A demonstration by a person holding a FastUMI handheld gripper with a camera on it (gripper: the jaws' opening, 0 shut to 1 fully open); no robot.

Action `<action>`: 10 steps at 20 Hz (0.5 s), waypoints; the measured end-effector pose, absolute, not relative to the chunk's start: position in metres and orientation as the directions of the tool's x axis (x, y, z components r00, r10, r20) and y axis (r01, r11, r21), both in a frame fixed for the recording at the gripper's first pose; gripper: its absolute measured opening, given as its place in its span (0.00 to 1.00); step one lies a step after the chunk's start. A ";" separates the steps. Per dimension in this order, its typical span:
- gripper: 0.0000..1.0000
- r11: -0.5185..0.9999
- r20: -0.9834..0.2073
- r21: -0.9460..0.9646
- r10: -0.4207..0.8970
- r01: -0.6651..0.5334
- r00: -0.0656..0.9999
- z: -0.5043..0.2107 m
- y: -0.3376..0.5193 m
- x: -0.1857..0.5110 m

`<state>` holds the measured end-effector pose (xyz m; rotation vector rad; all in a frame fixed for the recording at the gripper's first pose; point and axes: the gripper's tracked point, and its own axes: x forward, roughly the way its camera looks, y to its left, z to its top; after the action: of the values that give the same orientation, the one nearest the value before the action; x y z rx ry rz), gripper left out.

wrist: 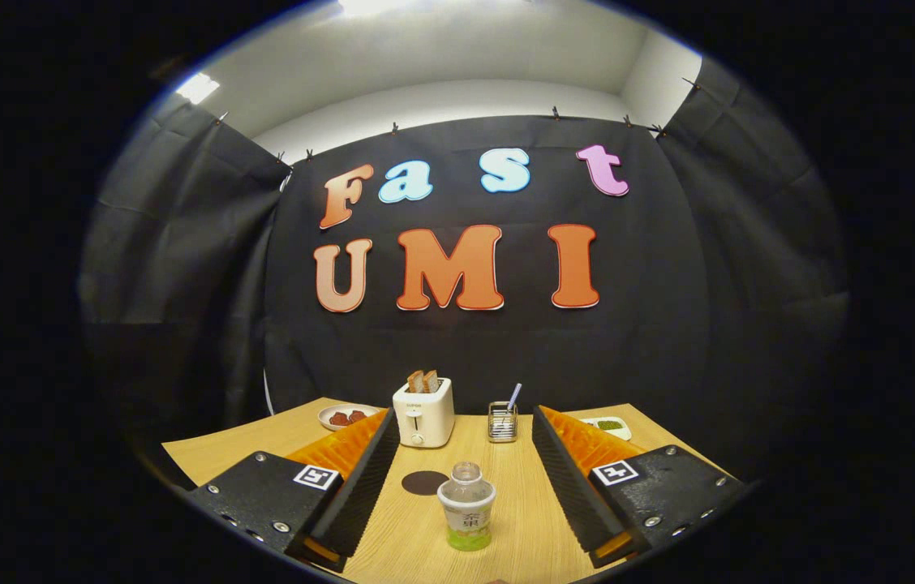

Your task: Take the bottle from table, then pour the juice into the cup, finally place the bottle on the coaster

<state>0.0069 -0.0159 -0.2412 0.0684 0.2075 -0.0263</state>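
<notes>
- Step in hand: the approach to take the bottle (466,506); nothing is gripped yet
- The gripper (461,434) is spread wide, fingers well apart, with the bottle upright on the table (522,519) between them, touching neither
- Bottle: small, clear plastic, cap off, green juice low in it, a pale label round the waist; likely light and easy to squash
- Next move, I judge: ease forward and down, centre the fingers on the label band, close gently so it stays upright
- The ribbed inner finger faces should help the grip
- The coaster (424,483), a dark flat disc, lies just beyond the bottle
- Table is pale wood grain; a smooth cream toaster (423,414) holds toast; a wire holder (502,422) stands beside it
- No cup that I can pick out
</notes>
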 end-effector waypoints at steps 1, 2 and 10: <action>0.98 0.998 -0.209 0.054 -0.030 0.042 0.977 -0.250 -0.018 0.009; 0.98 0.998 -0.214 0.045 -0.037 0.048 0.976 -0.260 -0.020 0.010; 0.97 0.998 -0.331 0.025 -0.045 0.057 0.943 -0.355 -0.011 0.010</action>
<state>0.0103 -0.0112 -0.3551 0.0346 0.3362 -0.0518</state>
